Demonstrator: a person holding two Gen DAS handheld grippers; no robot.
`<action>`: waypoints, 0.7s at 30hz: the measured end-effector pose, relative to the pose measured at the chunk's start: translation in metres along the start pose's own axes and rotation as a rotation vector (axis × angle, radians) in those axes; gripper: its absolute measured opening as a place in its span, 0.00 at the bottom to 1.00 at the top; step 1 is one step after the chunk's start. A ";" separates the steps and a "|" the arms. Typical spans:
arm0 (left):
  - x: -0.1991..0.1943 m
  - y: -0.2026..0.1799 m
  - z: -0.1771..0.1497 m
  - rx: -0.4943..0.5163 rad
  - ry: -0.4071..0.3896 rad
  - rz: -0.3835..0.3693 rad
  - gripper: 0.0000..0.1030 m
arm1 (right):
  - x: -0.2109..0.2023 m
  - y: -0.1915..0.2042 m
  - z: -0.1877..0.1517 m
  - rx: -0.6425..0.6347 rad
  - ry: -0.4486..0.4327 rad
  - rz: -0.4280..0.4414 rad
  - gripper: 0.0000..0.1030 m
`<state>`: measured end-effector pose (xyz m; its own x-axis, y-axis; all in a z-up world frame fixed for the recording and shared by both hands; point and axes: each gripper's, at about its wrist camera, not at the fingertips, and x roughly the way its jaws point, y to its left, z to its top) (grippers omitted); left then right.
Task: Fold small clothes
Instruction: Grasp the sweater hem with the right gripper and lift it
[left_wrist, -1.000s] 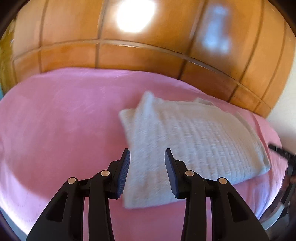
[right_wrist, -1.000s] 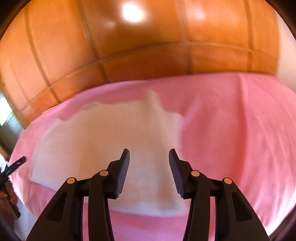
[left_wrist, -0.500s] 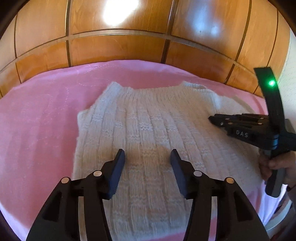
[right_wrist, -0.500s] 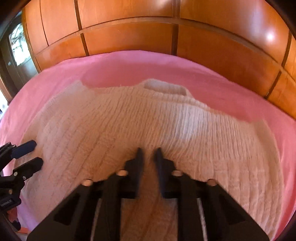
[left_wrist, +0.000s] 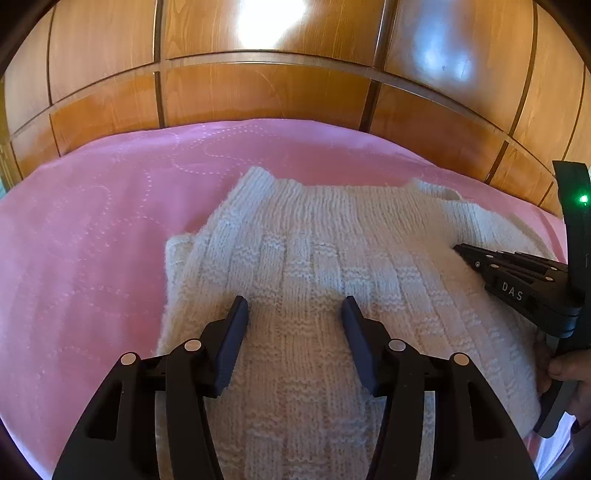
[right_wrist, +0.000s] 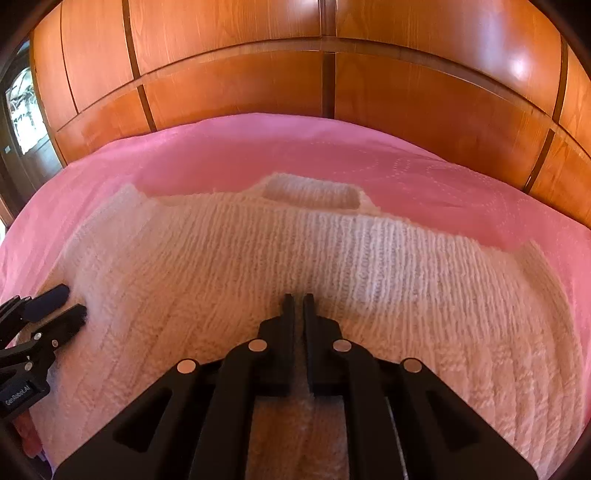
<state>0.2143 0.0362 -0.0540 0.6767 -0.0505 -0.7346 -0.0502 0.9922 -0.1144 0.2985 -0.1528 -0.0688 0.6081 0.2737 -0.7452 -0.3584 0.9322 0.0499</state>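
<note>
Your left gripper (left_wrist: 294, 309) has black fingers with silver pivot screws and ribbed pads. Your right gripper (left_wrist: 458, 249) carries white "DAS" lettering and a green indicator light (left_wrist: 583, 199).

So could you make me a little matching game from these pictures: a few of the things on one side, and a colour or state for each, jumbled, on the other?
Things:
1. sweater
2. bedspread
3. left gripper
4. right gripper
5. wood panelling

Colour or state:
A. jaws shut
B. pink, stitched with dotted swirls
C. cream knit, lying flat
D. glossy orange-brown
E. jaws apart above the knit, gripping nothing

Pairs: 1-C, 2-B, 3-E, 4-A, 5-D
</note>
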 end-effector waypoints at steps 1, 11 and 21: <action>-0.001 0.000 0.000 -0.001 0.001 0.000 0.51 | -0.001 -0.001 0.000 0.004 0.001 0.004 0.06; -0.007 0.000 -0.003 0.003 0.005 0.016 0.56 | -0.045 -0.022 -0.004 0.057 -0.030 0.040 0.63; -0.028 0.006 -0.013 -0.020 -0.011 0.004 0.70 | -0.100 -0.083 -0.037 0.122 -0.072 -0.099 0.80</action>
<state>0.1854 0.0425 -0.0428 0.6842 -0.0449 -0.7279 -0.0677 0.9899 -0.1248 0.2409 -0.2667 -0.0230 0.6869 0.1916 -0.7011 -0.2084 0.9760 0.0626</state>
